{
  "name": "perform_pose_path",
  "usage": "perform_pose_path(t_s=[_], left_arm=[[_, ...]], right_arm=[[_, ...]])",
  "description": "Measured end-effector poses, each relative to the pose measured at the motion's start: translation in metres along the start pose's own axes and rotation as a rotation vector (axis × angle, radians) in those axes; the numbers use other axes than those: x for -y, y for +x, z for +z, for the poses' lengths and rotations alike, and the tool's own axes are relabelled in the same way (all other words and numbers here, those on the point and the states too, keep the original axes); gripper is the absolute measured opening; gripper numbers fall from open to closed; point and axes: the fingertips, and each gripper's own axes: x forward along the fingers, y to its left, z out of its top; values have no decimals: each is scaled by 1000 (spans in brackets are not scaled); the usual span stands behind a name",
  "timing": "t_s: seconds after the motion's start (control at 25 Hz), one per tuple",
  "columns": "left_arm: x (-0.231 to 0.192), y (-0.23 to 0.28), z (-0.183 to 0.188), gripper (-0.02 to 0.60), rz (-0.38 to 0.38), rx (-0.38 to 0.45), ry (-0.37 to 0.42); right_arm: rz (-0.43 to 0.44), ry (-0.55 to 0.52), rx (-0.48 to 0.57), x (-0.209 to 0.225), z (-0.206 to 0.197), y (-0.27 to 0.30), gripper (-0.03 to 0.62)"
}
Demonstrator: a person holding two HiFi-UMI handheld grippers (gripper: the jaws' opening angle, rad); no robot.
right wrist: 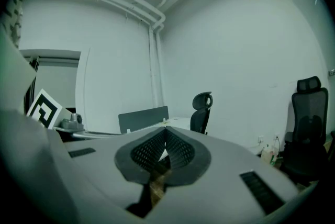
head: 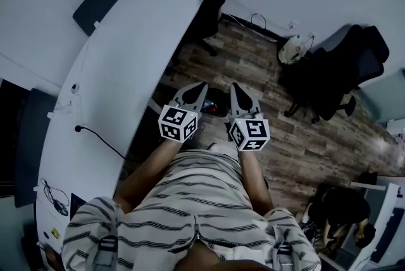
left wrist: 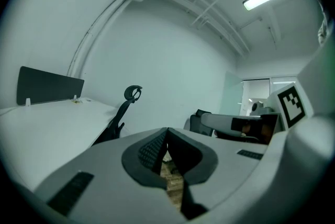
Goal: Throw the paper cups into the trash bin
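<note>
While over wood floor (head: 253, 54), left tool (head: 201, 87), right tool (head: 234, 87) both closed, empty; one desk (head: 126, 48) alongside.

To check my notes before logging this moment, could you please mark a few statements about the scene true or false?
1. Both the left tool and the right tool are shut and empty. True.
2. A black chair stands at the white desk's far end. True.
3. A paper cup stands on the desk. False: no cup shows there.
4. The desk lies on the person's right. False: it is on the left.
</note>
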Motion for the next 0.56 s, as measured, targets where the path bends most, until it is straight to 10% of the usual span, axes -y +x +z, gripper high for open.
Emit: perform_pose_path(t_s=[0.56], left_arm=[[10, 3, 1, 25, -11, 28, 28]], right_arm=[[8, 15, 11, 13, -5, -10, 11]])
